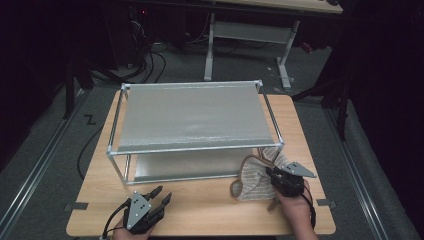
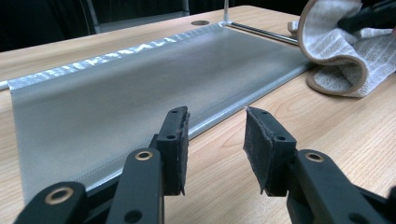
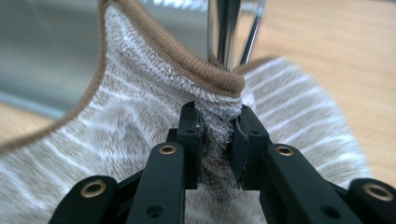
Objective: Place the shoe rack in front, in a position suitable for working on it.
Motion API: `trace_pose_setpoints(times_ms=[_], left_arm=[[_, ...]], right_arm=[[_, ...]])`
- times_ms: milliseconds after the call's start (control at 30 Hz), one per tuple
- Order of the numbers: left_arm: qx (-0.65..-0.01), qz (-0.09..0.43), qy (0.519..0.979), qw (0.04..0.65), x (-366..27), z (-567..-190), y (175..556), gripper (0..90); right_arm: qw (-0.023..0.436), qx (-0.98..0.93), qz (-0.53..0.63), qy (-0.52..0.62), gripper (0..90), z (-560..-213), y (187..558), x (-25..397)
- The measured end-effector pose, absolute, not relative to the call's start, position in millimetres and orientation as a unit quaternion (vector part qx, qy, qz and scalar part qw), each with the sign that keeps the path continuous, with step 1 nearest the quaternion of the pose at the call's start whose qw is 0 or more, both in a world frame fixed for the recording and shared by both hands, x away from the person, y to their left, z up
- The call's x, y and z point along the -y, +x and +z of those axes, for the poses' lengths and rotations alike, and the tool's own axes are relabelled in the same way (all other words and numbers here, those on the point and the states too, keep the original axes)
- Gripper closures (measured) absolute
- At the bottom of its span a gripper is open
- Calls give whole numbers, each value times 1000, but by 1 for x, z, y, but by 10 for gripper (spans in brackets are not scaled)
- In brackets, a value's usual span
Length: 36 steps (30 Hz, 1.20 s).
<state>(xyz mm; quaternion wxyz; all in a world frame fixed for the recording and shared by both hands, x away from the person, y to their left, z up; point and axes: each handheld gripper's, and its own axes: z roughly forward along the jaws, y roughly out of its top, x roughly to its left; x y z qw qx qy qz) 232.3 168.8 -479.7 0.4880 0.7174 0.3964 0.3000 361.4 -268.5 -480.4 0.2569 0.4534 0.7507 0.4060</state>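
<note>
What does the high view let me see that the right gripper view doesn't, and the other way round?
The high view alone takes in the whole metal-framed rack, the wooden table and the open left gripper resting near the front edge. The right gripper view alone shows, up close, the black jaws pinching a fold of fabric just below the brown trim. Both show the striped towel held by the right gripper.

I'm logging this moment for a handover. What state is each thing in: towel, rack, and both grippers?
Towel: crumpled on the table by the rack's front right post, one fold pinched and lifted.
Rack: upright on the table, both shelves bare.
Right gripper: shut on the towel.
Left gripper: open, holding nothing, in front of the lower shelf.
</note>
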Motion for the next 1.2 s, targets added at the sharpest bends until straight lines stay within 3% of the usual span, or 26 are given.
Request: trace_pose_setpoints(times_ms=[200,533,667,1200], left_arm=[[-402,302,711,491,-172,-479,231,598],[-405,303,710,491,-173,-479,231,599],[-404,302,711,491,-173,-479,231,598],[-402,302,708,496,-173,-477,230,597]], right_arm=[[265,-748,407,452,745,-478,360,268],[344,-687,484,419,713,-417,347,265],[335,-692,481,421,720,-419,352,265],[241,-767,371,464,736,-489,376,263]])
